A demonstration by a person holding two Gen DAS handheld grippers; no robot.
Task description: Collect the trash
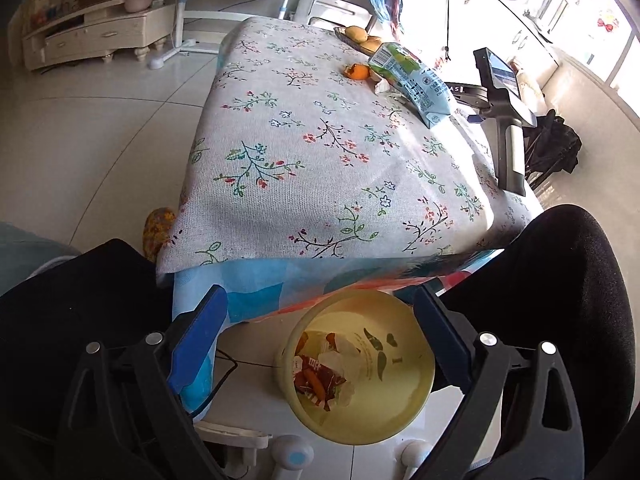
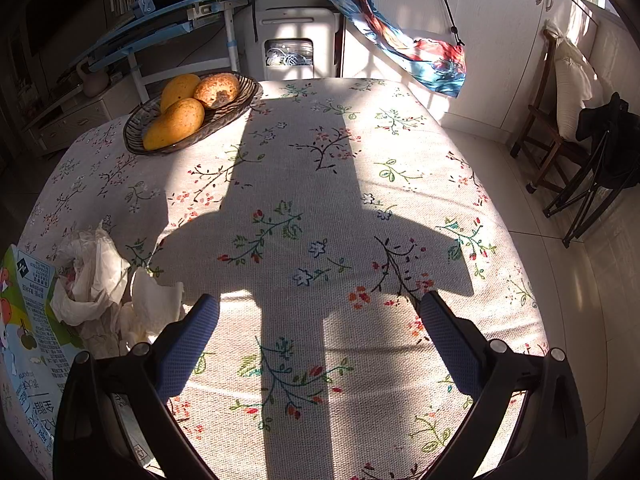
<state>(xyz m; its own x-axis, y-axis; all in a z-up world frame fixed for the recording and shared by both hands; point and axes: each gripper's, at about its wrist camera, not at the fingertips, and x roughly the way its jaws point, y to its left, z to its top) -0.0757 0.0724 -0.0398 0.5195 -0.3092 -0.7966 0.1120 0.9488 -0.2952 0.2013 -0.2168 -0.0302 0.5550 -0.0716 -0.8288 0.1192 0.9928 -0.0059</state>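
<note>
In the left wrist view my left gripper (image 1: pixel 316 316) is open and empty, low over a yellow trash bin (image 1: pixel 394 416) on the floor at the table's near edge. The bin holds red wrappers (image 1: pixel 316 380) and white tissue. On the floral tablecloth (image 1: pixel 312 152) far off lie an orange peel (image 1: pixel 356 71) and a milk carton (image 1: pixel 416 80), with the right gripper's handle (image 1: pixel 508 120) beside it. In the right wrist view my right gripper (image 2: pixel 320 308) is open and empty above the cloth. Crumpled tissues (image 2: pixel 104 280) and the carton (image 2: pixel 36 320) lie to its left.
A glass bowl (image 2: pixel 224 116) of mangoes (image 2: pixel 176 122) stands at the table's far left in the right wrist view. A wooden chair (image 2: pixel 548 136) and a folded black chair (image 2: pixel 600 176) stand right of the table. My black-clad legs (image 1: pixel 560 280) flank the bin.
</note>
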